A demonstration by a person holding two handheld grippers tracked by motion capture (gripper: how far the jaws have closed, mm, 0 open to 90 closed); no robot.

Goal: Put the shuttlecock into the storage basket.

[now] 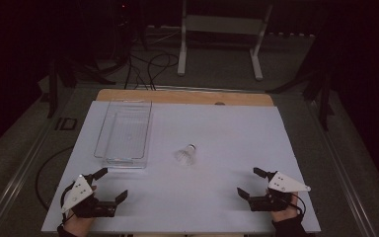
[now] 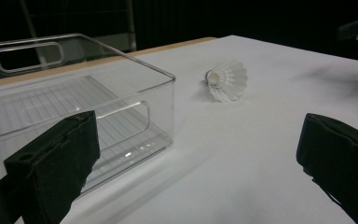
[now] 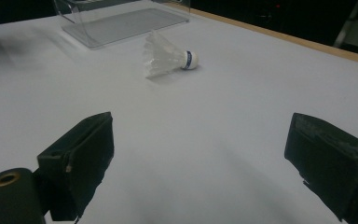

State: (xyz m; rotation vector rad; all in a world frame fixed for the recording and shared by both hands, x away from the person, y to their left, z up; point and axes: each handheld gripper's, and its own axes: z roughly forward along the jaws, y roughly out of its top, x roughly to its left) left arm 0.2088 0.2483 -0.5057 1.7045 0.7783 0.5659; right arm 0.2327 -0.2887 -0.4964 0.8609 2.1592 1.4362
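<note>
**Shuttlecock lies free at mid-table, between and ahead of both grippers**

We find the shuttlecock [image 1: 186,154] on its side on the white table [image 1: 227,123], just right of the clear bin [image 1: 124,132] and apart from its near corner; nothing touches it. Its long axis runs obliquely: cork toward the far right, feather skirt toward the near left. Both grippers sit near the front edge, well apart from the shuttlecock; the left gripper [image 1: 111,183] has its jaws spread wide on nothing, and the right gripper [image 1: 250,182] likewise stands apart and empty. We judge neither markedly closer; the right gripper has bare table all the way in, whereas the left must pass beside the bin's front wall. The table's right half offers open room; the bin stands empty, its near end facing the left gripper.
</note>
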